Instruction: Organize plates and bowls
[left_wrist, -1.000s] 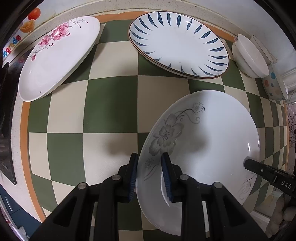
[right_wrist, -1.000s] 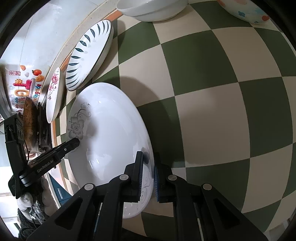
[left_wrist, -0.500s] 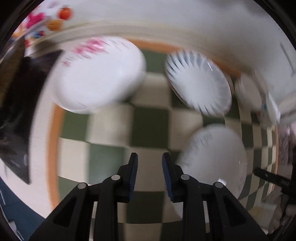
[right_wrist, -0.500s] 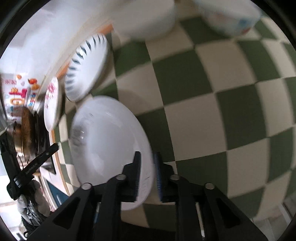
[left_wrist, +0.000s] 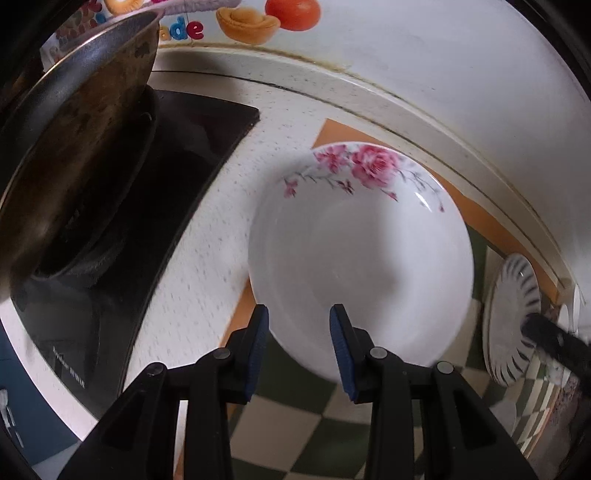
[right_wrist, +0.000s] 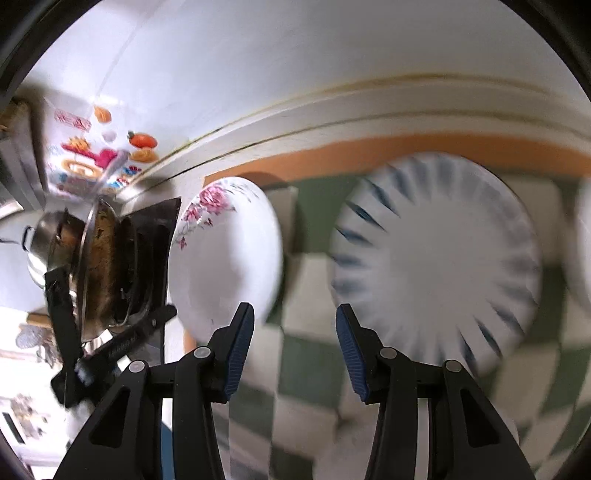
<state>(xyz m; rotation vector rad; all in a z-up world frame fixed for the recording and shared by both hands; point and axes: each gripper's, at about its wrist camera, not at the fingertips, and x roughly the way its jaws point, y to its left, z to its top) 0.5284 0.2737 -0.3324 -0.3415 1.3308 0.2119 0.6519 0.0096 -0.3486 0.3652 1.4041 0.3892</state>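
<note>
The left gripper (left_wrist: 299, 332) has its two blue-padded fingers apart and holds nothing. It points at the pink-rose plate (left_wrist: 360, 254), a white plate with pink flowers along its far rim. The near rim of this plate shows between the two fingers, but the pictures do not show if the pads touch it. The plate lies at the left end of the checked green-and-cream mat (left_wrist: 325, 435), partly over the mat's orange border and the speckled white countertop (left_wrist: 207, 266). To the left of it is a black gas stove (left_wrist: 122, 229) with a dark wok (left_wrist: 74, 147) on it.

The right gripper (right_wrist: 295, 328) is also spread open and empty. In its view, which is blurred, the pink-rose plate (right_wrist: 225, 254) is ahead of the left finger, and the blue-leaf plate (right_wrist: 436, 266), white with dark blue strokes around the rim, is ahead of the right finger. The two plates lie apart on the mat, with checked squares between them. Behind them stands the white wall (right_wrist: 295, 74) with a colourful sticker (right_wrist: 96, 158).
</note>
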